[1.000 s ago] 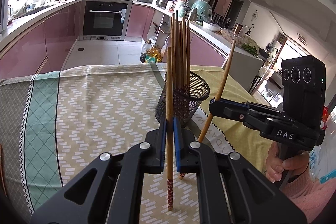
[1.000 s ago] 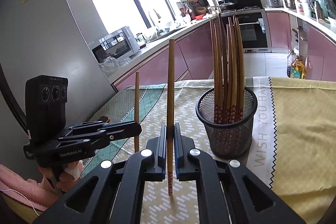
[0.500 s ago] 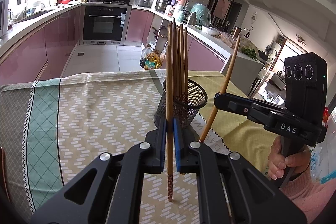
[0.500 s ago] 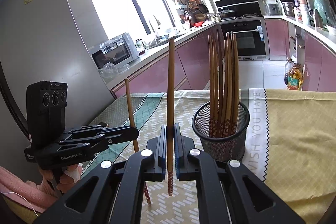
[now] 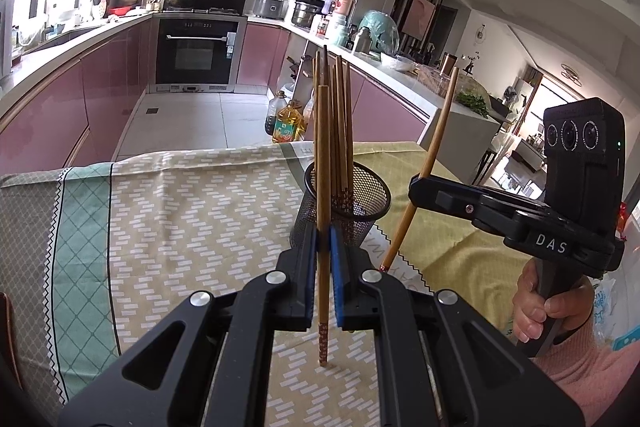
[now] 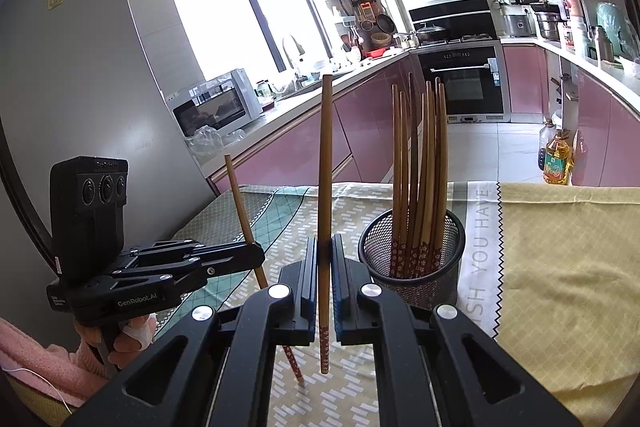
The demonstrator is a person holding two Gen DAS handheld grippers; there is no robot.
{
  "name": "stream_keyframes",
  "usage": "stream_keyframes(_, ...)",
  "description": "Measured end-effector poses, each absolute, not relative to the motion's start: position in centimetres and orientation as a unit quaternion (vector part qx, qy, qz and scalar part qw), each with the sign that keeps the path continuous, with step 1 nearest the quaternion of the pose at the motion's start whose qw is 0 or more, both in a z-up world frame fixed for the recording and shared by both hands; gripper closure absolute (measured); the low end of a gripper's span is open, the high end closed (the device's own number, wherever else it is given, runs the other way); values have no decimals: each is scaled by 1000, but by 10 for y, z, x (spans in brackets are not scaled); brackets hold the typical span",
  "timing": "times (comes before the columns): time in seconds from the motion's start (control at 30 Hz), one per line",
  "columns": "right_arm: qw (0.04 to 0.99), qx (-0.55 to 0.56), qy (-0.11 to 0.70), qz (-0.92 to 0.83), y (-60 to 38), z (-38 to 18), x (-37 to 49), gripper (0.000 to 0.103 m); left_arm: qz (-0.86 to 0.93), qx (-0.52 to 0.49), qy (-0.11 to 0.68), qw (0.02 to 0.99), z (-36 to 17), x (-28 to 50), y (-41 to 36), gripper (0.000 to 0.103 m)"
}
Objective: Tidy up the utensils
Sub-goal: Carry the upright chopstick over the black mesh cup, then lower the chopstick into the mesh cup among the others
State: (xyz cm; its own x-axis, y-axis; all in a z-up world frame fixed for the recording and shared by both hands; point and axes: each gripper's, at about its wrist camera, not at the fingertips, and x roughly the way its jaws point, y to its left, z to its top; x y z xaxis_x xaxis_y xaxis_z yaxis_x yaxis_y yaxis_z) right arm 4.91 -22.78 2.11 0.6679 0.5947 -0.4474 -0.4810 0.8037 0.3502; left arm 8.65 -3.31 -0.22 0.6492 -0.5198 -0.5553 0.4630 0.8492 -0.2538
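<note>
L tool (image 5: 324, 247) & R tool (image 6: 325, 259) each clamp 1 chopstick (image 5: 323, 187); mesh holder (image 5: 346, 203) just beyond.

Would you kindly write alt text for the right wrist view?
The right gripper clamps one upright chopstick above a patterned tablecloth. A black mesh holder of chopsticks stands to its right; the left gripper holds a tilted chopstick.

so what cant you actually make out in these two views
- Bottom of the mesh holder: left wrist view, hidden behind the left gripper and its chopstick.
- Holder's base: right wrist view, covered by the right gripper.
- How many chopsticks stand in the holder: they overlap in both views.
- Tablecloth lettering: right wrist view, partly cut off by the gripper body.
</note>
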Motion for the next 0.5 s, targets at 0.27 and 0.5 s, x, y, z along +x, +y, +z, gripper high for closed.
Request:
stream_keyframes(0.27,910,100,277,293,-226,23,51,98,-275,-41,314,908,2,89,-37,96)
stream_keyframes(0.5,911,100,275,291,-225,23,53,98,-279,-40,312,907,4,91,-39,96)
